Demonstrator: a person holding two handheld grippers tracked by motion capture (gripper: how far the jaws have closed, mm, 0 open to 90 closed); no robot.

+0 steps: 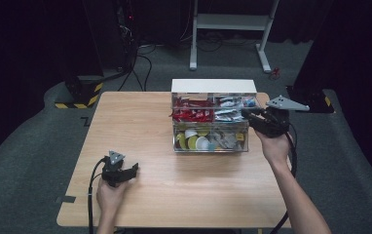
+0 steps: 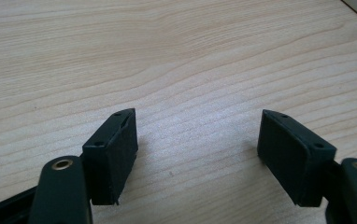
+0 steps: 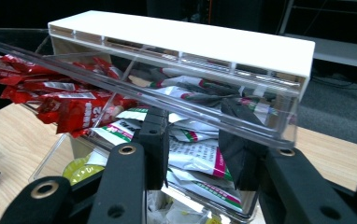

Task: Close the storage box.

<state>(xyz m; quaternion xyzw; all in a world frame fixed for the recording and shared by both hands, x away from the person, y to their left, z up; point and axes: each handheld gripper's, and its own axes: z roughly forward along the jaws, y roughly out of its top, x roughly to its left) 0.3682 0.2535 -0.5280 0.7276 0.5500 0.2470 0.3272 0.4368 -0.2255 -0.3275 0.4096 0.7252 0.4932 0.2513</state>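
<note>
Fingers of my right gripper [image 3: 193, 149] are closed on white-and-green sachets [image 3: 197, 156] inside the clear acrylic organiser box [image 3: 176, 100]; lift straight. Left gripper [image 2: 197, 154] fingers stand open over the table [image 2: 167, 56].

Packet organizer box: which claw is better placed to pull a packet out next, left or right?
Right. The right claw is already inside the clear organizer box, jaws closed around the white sachets. The left claw rests open on the bare table, far from the box.
</note>
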